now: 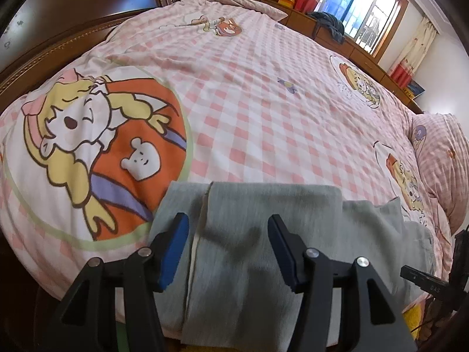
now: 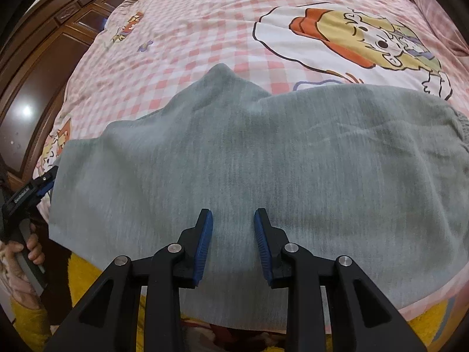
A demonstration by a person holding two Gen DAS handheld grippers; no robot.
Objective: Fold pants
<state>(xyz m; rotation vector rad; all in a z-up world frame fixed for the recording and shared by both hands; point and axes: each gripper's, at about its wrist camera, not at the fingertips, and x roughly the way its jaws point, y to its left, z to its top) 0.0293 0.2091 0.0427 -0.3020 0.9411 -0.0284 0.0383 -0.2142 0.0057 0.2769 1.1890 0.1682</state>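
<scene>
Grey pants (image 2: 249, 158) lie spread along the near edge of the bed, partly hanging over it. In the left wrist view the leg end (image 1: 249, 234) lies under my left gripper (image 1: 228, 220), which is open and holds nothing. My right gripper (image 2: 233, 214) is open just above the wide part of the pants, jaws apart with bare cloth between them. The left gripper also shows in the right wrist view (image 2: 48, 179) at the pants' left edge. The right gripper's tip shows at the right of the left wrist view (image 1: 422, 278).
The bed has a pink checked quilt (image 1: 263, 102) with cartoon prints. A pink pillow (image 1: 439, 161) lies at the right. A dark wooden headboard (image 1: 58, 38) and cabinets (image 2: 44, 58) stand around the bed. A window (image 1: 360, 8) is at the far side.
</scene>
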